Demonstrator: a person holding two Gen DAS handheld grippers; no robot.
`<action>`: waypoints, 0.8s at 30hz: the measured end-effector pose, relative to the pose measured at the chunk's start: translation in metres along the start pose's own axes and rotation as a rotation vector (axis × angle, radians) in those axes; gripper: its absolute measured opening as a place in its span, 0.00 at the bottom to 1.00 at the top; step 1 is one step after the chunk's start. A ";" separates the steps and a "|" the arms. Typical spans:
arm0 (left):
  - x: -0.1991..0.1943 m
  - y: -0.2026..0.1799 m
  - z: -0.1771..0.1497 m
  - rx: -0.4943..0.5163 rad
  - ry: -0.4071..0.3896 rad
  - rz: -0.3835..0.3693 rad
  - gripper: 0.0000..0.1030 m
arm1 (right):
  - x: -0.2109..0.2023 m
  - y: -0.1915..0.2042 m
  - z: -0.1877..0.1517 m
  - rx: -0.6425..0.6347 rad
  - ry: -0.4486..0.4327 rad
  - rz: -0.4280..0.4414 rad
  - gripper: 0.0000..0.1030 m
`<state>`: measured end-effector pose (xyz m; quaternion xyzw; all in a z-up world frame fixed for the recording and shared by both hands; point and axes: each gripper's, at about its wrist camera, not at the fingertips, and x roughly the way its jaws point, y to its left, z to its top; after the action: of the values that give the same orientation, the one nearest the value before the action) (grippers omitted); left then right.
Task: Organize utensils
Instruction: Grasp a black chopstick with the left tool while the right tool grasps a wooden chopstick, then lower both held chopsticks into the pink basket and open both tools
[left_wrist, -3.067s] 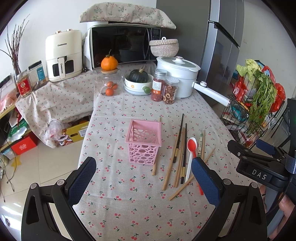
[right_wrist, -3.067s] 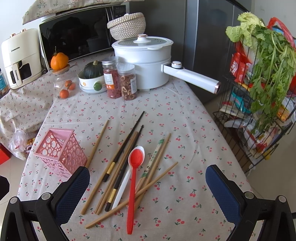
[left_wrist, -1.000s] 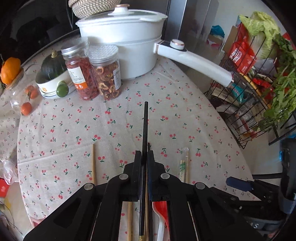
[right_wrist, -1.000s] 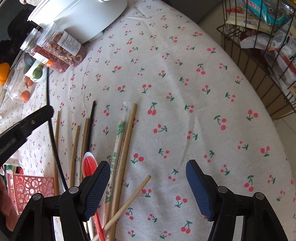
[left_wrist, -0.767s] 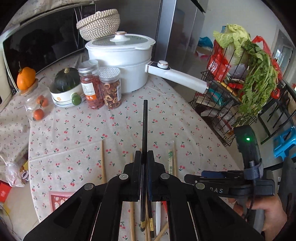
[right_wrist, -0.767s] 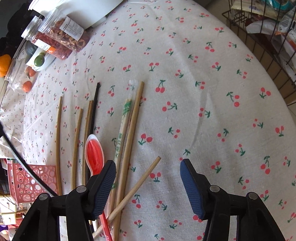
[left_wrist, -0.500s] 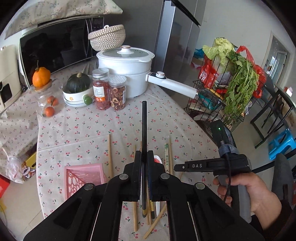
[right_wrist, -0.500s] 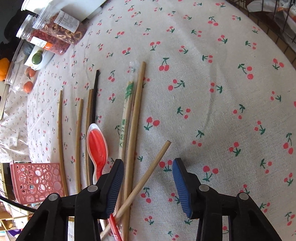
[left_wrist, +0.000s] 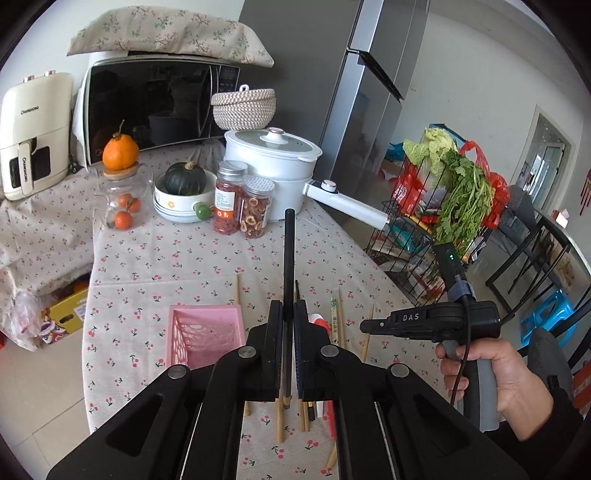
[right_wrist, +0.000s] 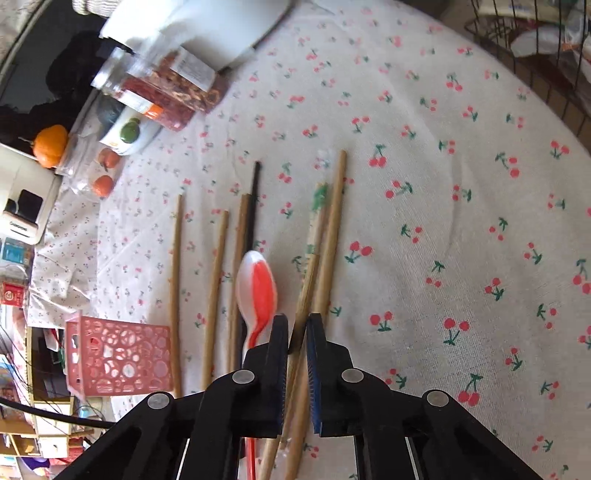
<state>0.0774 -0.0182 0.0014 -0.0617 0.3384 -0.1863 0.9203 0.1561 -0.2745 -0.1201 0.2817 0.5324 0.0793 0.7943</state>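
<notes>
We see a table spread with a cream cloth printed with small red cherries (left_wrist: 177, 258), and on it the utensils lie scattered; our left gripper (left_wrist: 288, 325) has its fingers clamped together on a long black chopstick (left_wrist: 288, 258), which stands out ahead of the pads above the table; just below and to the left of it sits the pink perforated plastic basket (left_wrist: 203, 332), open side up; our right gripper (right_wrist: 295, 332) has its fingers closed around a pale bamboo chopstick (right_wrist: 301, 306) that lies slanted among the others, though the view is blurred and we cannot tell whether a second stick is caught with it; beside it on the cloth rest a red and white plastic spoon (right_wrist: 258, 288), a second black chopstick (right_wrist: 253, 206) and several more wooden chopsticks (right_wrist: 218, 280), roughly side by side; in the left view the person's hand (left_wrist: 495, 376) grips the handle of the right gripper at the table's edge; at the far end of the table stand a white lidded pot with a long handle (left_wrist: 273, 158), two clear jars of dried red fruit (left_wrist: 243, 206), a bowl holding a dark green squash (left_wrist: 184, 181), a black microwave (left_wrist: 155, 107) under a floral cushion, and a cream air fryer (left_wrist: 33, 133); a grey refrigerator (left_wrist: 354, 92) rises behind, and a black wire rack of leafy greens (left_wrist: 454, 192) stands to the right.
</notes>
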 end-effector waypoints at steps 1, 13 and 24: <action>-0.007 0.002 0.001 -0.010 -0.014 -0.011 0.05 | -0.011 0.007 -0.002 -0.026 -0.027 0.008 0.07; -0.097 0.004 0.029 0.005 -0.291 -0.019 0.05 | -0.123 0.102 -0.040 -0.370 -0.382 0.016 0.05; -0.075 0.040 0.044 0.002 -0.326 0.119 0.05 | -0.161 0.164 -0.030 -0.389 -0.524 0.226 0.05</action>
<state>0.0649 0.0473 0.0703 -0.0704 0.1874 -0.1194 0.9724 0.0903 -0.1960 0.0882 0.1927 0.2508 0.1918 0.9291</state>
